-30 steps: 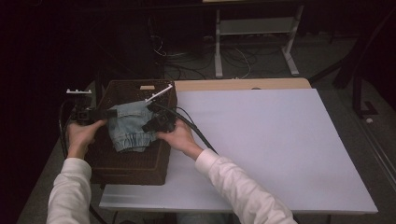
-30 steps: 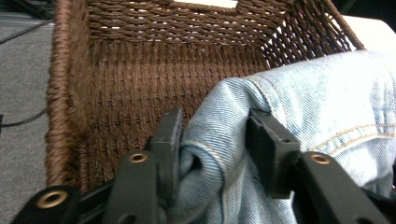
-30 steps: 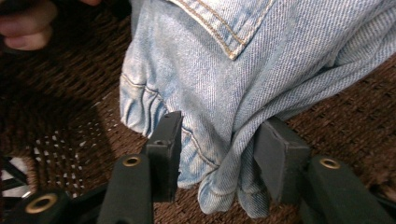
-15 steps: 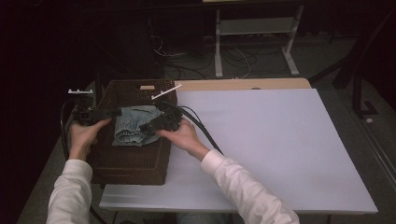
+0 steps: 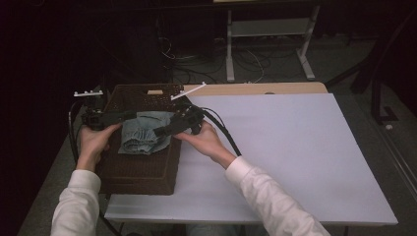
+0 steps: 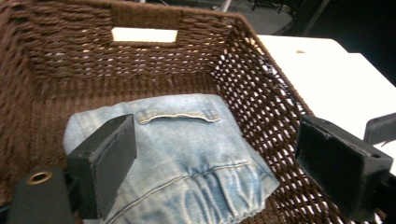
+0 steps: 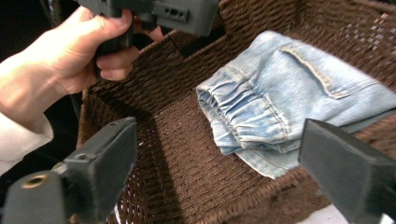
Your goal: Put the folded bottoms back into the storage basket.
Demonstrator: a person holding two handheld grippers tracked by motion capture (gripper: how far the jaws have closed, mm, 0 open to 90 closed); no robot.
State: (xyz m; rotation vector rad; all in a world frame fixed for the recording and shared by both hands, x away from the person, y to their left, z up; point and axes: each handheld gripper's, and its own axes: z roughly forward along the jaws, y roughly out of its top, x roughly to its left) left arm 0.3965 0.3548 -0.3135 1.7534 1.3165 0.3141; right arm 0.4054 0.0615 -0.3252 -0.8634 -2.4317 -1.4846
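Note:
A folded pair of light blue jeans point(image 5: 143, 134) lies inside a brown wicker basket point(image 5: 140, 172) at the table's left edge. In the left gripper view the jeans point(image 6: 187, 154) rest on the basket floor against its right wall point(image 6: 261, 93). My left gripper point(image 5: 127, 116) hovers over their left side, and its jaws point(image 6: 222, 168) stand wide open and hold nothing. My right gripper point(image 5: 161, 131) reaches in over the basket's right rim, also open point(image 7: 224, 168). Beyond it the jeans point(image 7: 289, 88) show their elastic cuff. Neither gripper touches the cloth.
The basket stands on a white table top point(image 5: 285, 147) that stretches to the right. Black cables point(image 5: 223, 130) trail from the grippers over the table. A white frame point(image 5: 265, 34) and floor cables lie beyond the far edge. The other hand point(image 7: 70, 56) holds the left gripper.
The jeans have dropped from between the two grippers and now lie lower in the basket. Both hands have shifted slightly towards the far end, and the jaws stand apart.

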